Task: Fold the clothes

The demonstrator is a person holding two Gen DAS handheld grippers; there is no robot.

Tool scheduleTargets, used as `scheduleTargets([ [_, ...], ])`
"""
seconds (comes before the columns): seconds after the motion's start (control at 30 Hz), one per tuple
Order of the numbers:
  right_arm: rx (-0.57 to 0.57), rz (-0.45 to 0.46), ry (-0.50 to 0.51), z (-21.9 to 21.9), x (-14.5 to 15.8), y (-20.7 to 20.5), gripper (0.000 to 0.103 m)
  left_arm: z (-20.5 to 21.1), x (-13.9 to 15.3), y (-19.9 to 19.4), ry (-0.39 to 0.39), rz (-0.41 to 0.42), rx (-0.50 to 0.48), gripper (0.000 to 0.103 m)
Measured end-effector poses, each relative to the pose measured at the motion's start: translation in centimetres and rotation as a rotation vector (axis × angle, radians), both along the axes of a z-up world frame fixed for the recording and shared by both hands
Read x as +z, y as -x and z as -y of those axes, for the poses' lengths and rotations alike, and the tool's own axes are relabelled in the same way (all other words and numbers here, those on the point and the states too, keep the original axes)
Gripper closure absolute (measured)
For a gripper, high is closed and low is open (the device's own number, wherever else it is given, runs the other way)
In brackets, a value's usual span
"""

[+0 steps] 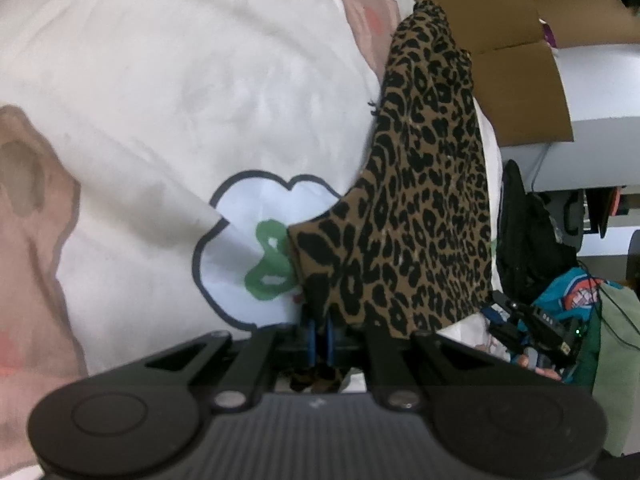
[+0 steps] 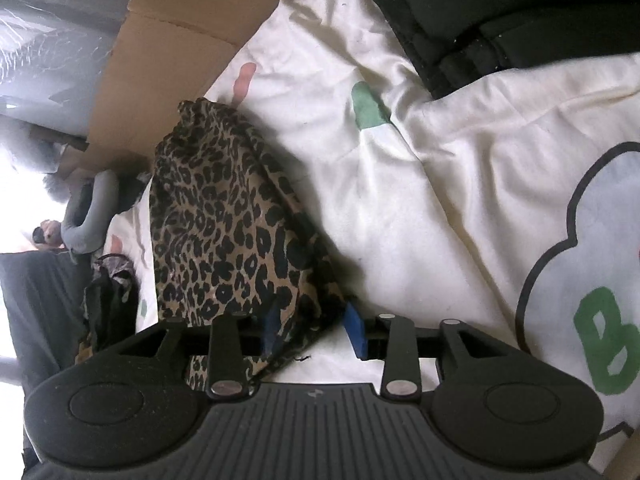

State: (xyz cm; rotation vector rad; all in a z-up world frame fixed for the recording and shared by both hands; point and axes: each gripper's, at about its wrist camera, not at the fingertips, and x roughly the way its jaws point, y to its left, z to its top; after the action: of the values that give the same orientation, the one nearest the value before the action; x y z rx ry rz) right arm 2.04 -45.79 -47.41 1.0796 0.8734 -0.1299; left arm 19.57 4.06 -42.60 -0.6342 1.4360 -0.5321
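Nearest the lens in the left wrist view: left gripper [image 1: 320, 334], blue pads pinched nearly together on a corner of the leopard-print garment [image 1: 420, 208], which rises from the jaws as a taut sheet and drapes away over the printed duvet [image 1: 160, 80] on the bed. Right gripper [image 2: 314, 326] stands part-open; the garment's edge lies between its blue pads, touching the left one, clear of the right, so no grip is evident on that side. Risk 1: with only one corner clamped, the free side can slump or slide, and the fold line goes crooked. Risk 2: the left pads sit low against the duvet, so a pull may drag bedding up with the garment. Risk 3: the far end of the garment lies bunched near the cardboard box [image 2: 168, 52] at the bed's edge and could slip off. Writing: a large green "B" [image 2: 604, 340] inside a black-outlined cloud on the duvet, cut off at the frame edge; green strokes in the left view's cloud unreadable. No brand label visible on the garment.
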Motion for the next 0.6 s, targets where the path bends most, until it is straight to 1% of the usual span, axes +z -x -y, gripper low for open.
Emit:
scheduleTargets([
  [0.1,0.009,0.008,0.022,0.6,0.1,-0.1,0.059,0.1,0.0,0.1,0.004,-0.005,0.001,0.097],
  [0.2,0.049,0.017,0.05,1.0,0.0,-0.7,0.057,0.2,-0.1,0.1,0.001,-0.01,0.001,0.097],
  [0.37,0.195,0.028,0.092,0.9,-0.2,-2.8,0.056,0.3,-0.2,0.0,0.0,-0.014,0.001,0.097],
  [0.6,0.347,0.036,0.04,1.1,-1.1,-6.0,0.056,0.4,-0.3,-0.3,-0.003,-0.02,0.0,0.097],
])
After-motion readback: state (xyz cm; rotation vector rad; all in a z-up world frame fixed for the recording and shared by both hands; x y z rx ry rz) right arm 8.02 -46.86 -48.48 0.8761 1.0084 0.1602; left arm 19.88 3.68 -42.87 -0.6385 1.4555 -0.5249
